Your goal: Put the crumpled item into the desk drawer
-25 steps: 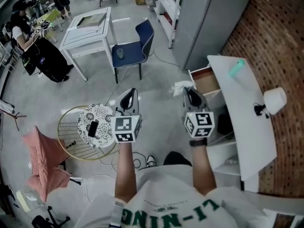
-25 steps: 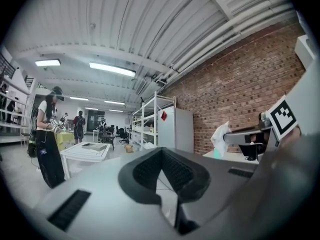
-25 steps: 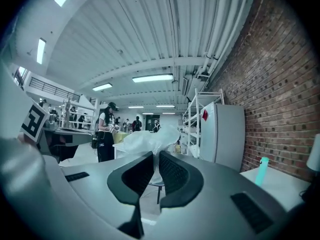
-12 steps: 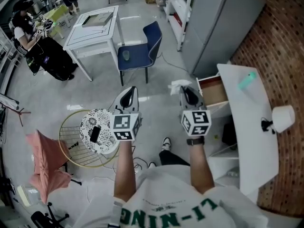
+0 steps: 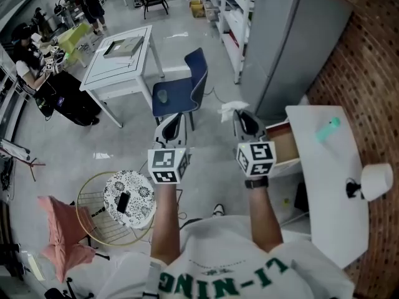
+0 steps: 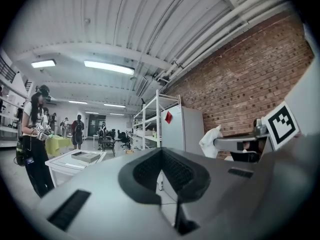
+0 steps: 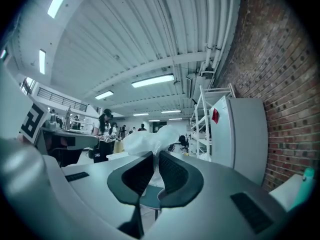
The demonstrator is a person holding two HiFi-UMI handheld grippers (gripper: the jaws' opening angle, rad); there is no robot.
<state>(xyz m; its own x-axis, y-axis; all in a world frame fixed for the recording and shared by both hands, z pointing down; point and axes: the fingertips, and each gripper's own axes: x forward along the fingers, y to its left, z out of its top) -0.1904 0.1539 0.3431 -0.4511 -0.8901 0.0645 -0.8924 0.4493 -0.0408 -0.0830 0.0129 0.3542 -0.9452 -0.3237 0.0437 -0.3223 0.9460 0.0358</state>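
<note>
While the right gripper pinches the crumpled item between narrow fingers, the white wad bulges out past their tips. In the head view it hangs over the floor, left of the open drawer in the white bench and not yet above it. The left gripper has its fingers together on nothing. My worry is that only 1 thin fold seems caught. A quick swing could shake it loose, or I could clip the drawer's front and drop it outside.
</note>
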